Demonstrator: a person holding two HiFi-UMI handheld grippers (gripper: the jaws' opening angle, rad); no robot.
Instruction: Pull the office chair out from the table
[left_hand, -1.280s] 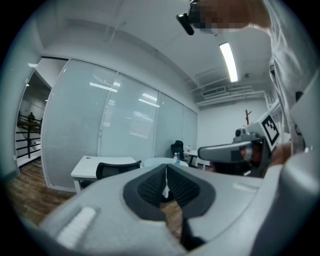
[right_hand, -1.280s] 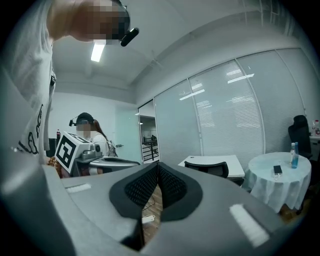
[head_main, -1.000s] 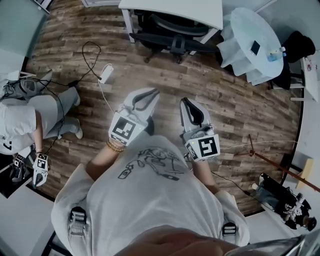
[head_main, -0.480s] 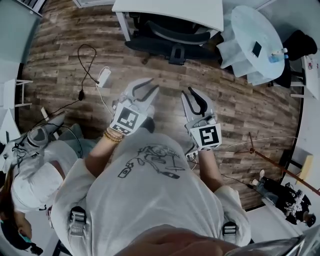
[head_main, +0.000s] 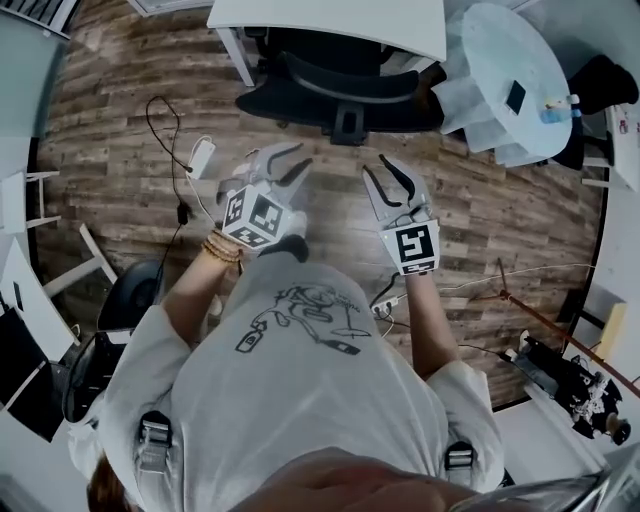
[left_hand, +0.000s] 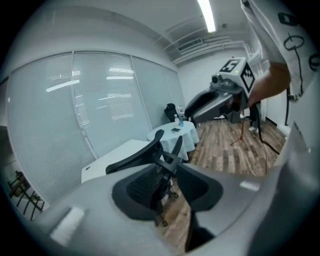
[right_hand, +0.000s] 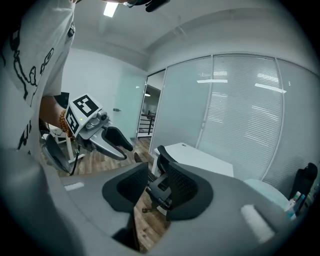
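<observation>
Both left claw and right claw, opening empty, face the office chair.

My left gripper and right gripper reach forward side by side at mid-frame, both jaws opening, empty

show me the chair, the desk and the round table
chair (head_main: 332, 98), head view, on its backrest
desk (head_main: 330, 18), head view, on the bare white top
round table (head_main: 490, 50), head view, on the bare cloth top
</observation>
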